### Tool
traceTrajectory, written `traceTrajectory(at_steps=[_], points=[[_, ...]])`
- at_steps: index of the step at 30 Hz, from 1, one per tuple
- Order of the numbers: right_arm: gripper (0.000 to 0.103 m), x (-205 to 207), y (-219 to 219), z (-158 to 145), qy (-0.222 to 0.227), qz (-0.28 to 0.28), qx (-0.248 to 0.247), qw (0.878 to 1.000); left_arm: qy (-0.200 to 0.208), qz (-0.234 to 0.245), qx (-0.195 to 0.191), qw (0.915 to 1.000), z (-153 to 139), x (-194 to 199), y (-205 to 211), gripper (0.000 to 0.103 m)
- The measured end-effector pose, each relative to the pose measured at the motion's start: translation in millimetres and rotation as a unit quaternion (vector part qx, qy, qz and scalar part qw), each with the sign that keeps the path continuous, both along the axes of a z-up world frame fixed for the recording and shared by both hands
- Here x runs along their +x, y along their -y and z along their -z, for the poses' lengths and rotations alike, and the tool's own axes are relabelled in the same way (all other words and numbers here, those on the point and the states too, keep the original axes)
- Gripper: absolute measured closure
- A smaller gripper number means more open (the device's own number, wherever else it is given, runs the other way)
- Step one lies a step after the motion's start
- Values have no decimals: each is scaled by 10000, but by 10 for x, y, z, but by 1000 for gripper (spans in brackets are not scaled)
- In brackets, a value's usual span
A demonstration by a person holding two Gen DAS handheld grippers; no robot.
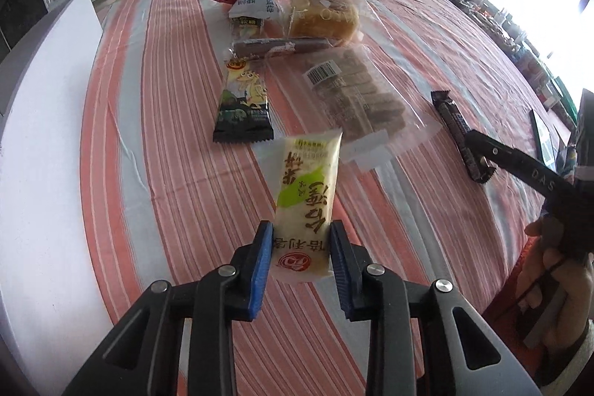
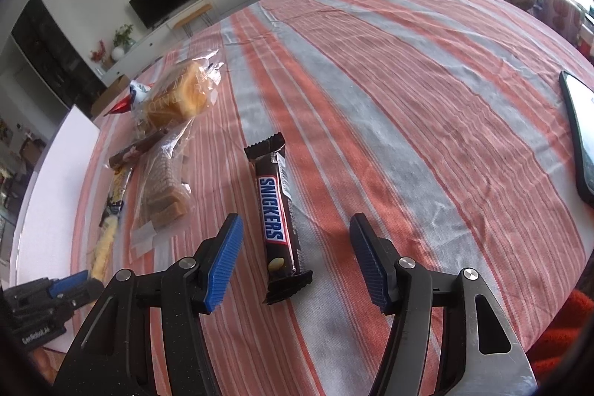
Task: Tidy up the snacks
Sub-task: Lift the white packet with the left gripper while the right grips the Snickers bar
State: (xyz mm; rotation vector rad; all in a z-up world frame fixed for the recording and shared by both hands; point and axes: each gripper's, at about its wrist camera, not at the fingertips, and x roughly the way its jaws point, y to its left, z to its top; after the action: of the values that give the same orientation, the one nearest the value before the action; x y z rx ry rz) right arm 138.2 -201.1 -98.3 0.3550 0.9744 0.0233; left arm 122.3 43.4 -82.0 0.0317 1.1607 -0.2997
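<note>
My left gripper (image 1: 301, 232) is shut on a white and green rice cracker packet (image 1: 308, 180), its blue pads pressing the packet's near end. The packet hangs just above the striped tablecloth (image 1: 148, 121). In the right wrist view my right gripper (image 2: 295, 221) stands open low over a Snickers bar (image 2: 273, 206) that lies flat between its fingers, untouched. From the left wrist view that bar (image 1: 454, 121) lies at the right with a right finger (image 1: 482, 145) over its near end. The held packet (image 2: 104, 247) also shows at the lower left of the right wrist view.
A cluster of snacks lies ahead: a green and black packet (image 1: 243, 106), clear wafer bag (image 1: 356, 95), wrapped bun (image 1: 323, 12), brown stick (image 1: 282, 47), triangular pack (image 1: 256, 0). A white board (image 1: 48, 99) borders the left. A phone (image 2: 579, 132) lies right. A person's hand (image 1: 549, 270) grips the right tool.
</note>
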Motion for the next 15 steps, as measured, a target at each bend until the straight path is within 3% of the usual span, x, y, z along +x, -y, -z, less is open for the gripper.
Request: traceTrajectory(at_steps=[1, 3, 5, 15], points=[[40, -3, 20, 1, 6, 24, 66, 10000, -3, 69, 36, 10000, 14, -21, 22, 68], [40, -10, 57, 2, 20, 72, 208, 9998, 11, 202, 236, 9995, 60, -43, 61, 43], [40, -15, 80, 0, 27, 112, 302, 9995, 102, 250, 415, 9988, 84, -66, 89, 36], [40, -36, 117, -7, 39, 197, 424, 9989, 220, 212, 668, 9973, 229, -24, 179, 30]])
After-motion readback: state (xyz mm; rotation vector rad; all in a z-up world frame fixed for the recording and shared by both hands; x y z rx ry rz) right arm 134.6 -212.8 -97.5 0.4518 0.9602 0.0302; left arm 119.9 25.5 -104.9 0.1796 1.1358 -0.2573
